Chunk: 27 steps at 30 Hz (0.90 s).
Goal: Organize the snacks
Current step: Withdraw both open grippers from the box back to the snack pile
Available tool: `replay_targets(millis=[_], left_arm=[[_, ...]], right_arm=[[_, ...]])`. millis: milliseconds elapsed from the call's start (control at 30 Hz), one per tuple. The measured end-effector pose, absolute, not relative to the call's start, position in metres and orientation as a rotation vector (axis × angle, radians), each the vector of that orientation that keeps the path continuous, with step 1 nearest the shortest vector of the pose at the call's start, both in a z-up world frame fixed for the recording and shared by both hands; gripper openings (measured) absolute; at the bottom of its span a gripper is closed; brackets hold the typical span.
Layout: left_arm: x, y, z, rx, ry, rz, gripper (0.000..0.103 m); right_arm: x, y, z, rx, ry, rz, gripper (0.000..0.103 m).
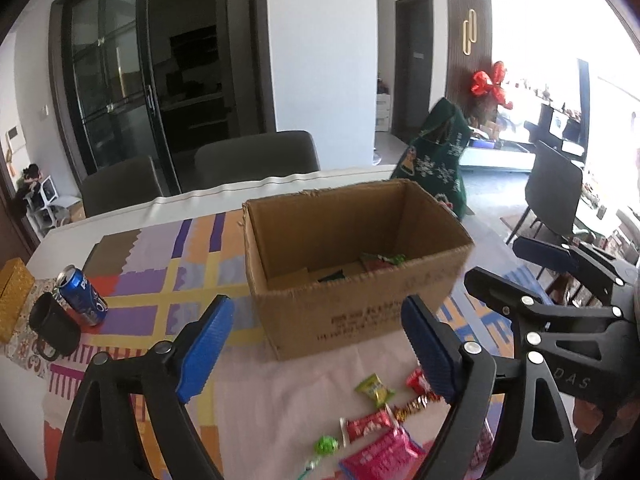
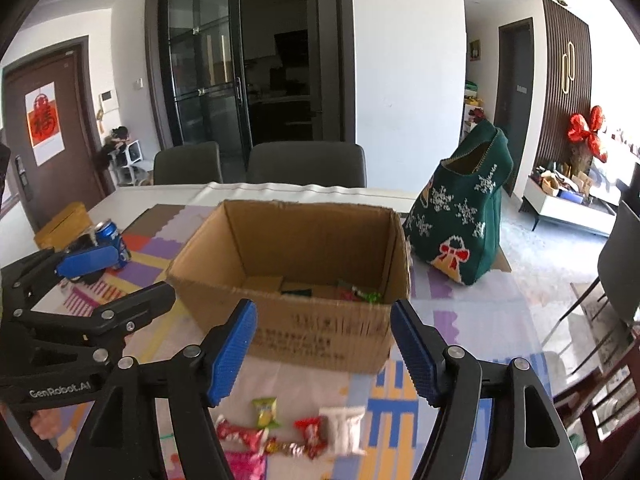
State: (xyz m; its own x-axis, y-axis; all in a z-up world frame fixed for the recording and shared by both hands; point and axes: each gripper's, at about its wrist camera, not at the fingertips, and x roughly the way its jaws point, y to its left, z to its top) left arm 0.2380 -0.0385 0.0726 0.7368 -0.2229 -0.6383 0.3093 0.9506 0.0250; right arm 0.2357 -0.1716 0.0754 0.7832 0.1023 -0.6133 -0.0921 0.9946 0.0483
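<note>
The left gripper (image 1: 318,350) hangs level, its blue-padded fingers (image 1: 206,344) spread wide with nothing between them. The right gripper (image 2: 324,354) sits just beside it at similar height, fingers (image 2: 412,352) likewise parted wide and holding nothing.

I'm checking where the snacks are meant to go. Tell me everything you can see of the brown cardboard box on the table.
The brown cardboard box is plain corrugated card, rectangular and open-topped, with ragged top edges where the flaps seem torn off. Dark printed text runs along its near side. It stands upright on the colourful patchwork tablecloth, behind the loose wrapped snacks. Inside lie a few wrapped items, some green and red, on a mostly bare floor. The green knitted bag stands close at its right; contact is unclear. Neither gripper touches it.
</note>
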Motion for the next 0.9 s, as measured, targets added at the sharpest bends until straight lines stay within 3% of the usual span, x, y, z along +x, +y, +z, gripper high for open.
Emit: replay_targets(millis=[400,900], left_arm=[[0.184,-0.035,0.051,0.193,0.686,-0.354,0.090],[0.155,-0.042,-0.009,0.233,0.841,-0.421,0.090]], right_arm=[[0.185,-0.168,0.062,0.015,0.714,0.081,0.070],[0.150,-0.172,0.003,0.030,0.864,0.057,0.070]])
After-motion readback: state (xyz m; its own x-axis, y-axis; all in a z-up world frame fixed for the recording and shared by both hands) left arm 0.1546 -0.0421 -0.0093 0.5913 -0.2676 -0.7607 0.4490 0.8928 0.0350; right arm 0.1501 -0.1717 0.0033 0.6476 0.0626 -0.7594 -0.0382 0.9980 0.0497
